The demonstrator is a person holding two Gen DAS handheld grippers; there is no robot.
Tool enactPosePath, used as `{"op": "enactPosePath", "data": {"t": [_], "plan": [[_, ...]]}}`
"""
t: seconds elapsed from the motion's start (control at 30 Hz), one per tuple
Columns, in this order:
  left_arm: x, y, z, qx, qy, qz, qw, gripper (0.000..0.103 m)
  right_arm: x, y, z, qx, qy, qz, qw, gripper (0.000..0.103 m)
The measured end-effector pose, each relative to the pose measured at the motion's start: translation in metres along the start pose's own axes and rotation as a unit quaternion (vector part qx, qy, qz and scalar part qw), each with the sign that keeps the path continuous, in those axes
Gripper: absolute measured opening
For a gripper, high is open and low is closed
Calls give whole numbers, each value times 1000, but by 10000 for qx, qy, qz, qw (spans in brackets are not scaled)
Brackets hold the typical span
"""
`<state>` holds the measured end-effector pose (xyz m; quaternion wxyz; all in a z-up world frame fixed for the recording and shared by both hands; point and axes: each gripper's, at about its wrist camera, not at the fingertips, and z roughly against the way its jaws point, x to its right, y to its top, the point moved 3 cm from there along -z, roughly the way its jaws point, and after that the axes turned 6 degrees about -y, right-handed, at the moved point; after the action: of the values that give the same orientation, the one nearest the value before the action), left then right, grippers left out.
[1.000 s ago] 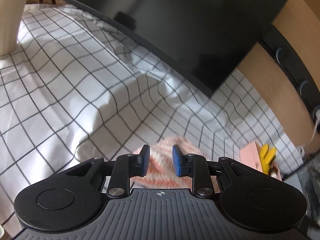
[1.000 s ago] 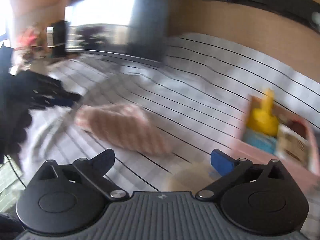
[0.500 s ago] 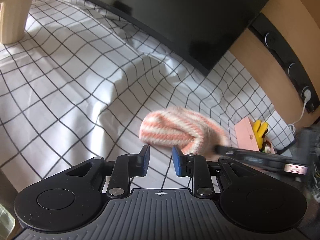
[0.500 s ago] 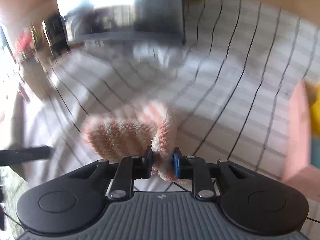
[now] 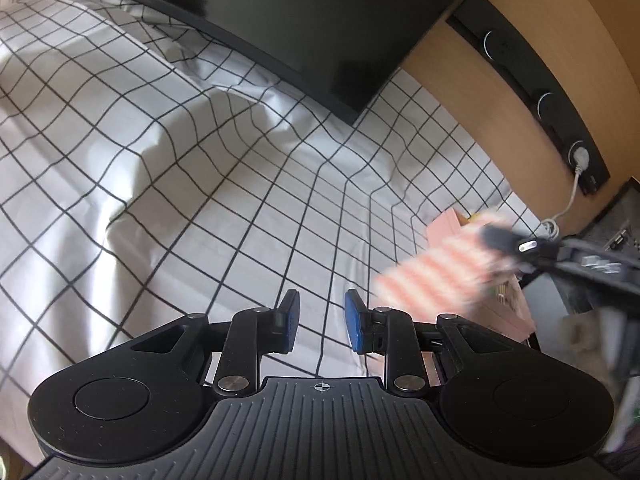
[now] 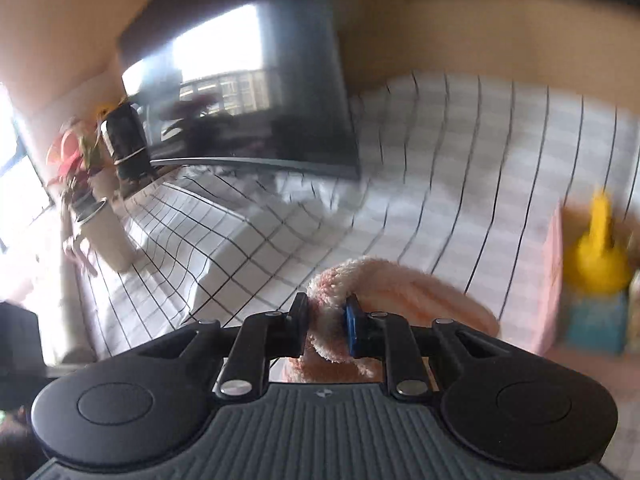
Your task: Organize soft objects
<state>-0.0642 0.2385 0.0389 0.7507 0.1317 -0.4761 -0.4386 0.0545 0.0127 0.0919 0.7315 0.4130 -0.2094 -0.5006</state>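
the checked cloth (image 5: pixel 224 184) fills most of both my views, white with thin black lines, rumpled into soft folds toward the upper left of the left wrist view. a big dark screen (image 5: pixel 304 20) stands across the top of that view, its lower edge resting on the cloth; in the right wrist view it sits upper centre with a bright window reflected in it. behind it runs a tan wall (image 5: pixel 500 76) with a black strip (image 5: pixel 536 92) crossing the upper right, a white plug and cable at its lower end. in the right wrist view a pink box (image 6: pixel 554 280) sits at the right edge on the cloth, with a yellow toy (image 6: pixel 598 256) and a blue thing inside, all blurred. at the left of that view a pale cup (image 6: pixel 106 240) stands on the cloth, with a dark pot and red flowers behind it. my right gripper (image 6: pixel 327 322) is clenched on the striped sock (image 6: pixel 400 284), pink and white and fluffy, its jaws just closed onto it; the sock bunches between the pads and trails right. in the left wrist view the sock shows as a blur at the right, lifted in front of the box. my left gripper (image 5: pixel 318 322) is slack, jaws narrowly apart with only cloth showing between them.
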Motion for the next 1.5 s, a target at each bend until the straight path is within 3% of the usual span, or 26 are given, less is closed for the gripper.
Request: {"op": "enactPosePath", "data": {"t": [0.1, 0.23, 0.47, 0.63, 0.7, 0.77, 0.83, 0.93, 1.07, 1.13, 1.2, 1.3, 1.37, 1.5], "plan": [[-4, 1, 7, 46, 70, 7, 10000, 27, 0, -20, -17, -97, -214, 100, 9997, 18], [-11, -2, 4, -8, 165, 162, 9997, 27, -7, -64, -38, -836, -307, 204, 9958, 18], [22, -5, -25, -425, -236, -200, 9986, 27, -22, -115, -23, -1283, -12, 535, 9903, 18], [58, -12, -58, -745, -334, -847, 9931, 27, -26, -127, -13, -1088, -244, 881, 9899, 19], [69, -21, -73, -949, -75, -1203, 9882, 27, -26, -128, -5, -955, -383, 1001, 9896, 28], [77, -30, -81, -1132, 69, -1524, 9818, 28, -21, -128, 7, -769, -585, 1115, 9891, 67], [79, -35, -84, -1203, 45, -1661, 9787, 28, -15, -126, 23, -470, -770, 1142, 9894, 79], [77, -40, -86, -1166, 73, -1712, 9783, 30, 0, -122, 47, -116, -1032, 1183, 9875, 84], [69, -39, -87, -1063, 128, -1569, 9818, 33, 32, -112, 47, 94, -1554, 847, 9842, 90], [65, -37, -83, -1000, 248, -1581, 9820, 46, 49, -106, 39, 27, -1723, 447, 9840, 90], [60, -34, -78, -967, 398, -1611, 9814, 53, 63, -102, 29, -56, -1747, 99, 9846, 90], [50, -29, -69, -939, 378, -1417, 9847, 51, 72, -104, 19, -257, -1854, 138, 9822, 92], [48, -25, -63, -901, 218, -1215, 9883, 47, 73, -107, 18, -208, -1893, 242, 9814, 98], [57, -15, -47, -665, -71, -1033, 9924, 47, 83, -108, 25, -35, -2316, 613, 9709, 98]]}}
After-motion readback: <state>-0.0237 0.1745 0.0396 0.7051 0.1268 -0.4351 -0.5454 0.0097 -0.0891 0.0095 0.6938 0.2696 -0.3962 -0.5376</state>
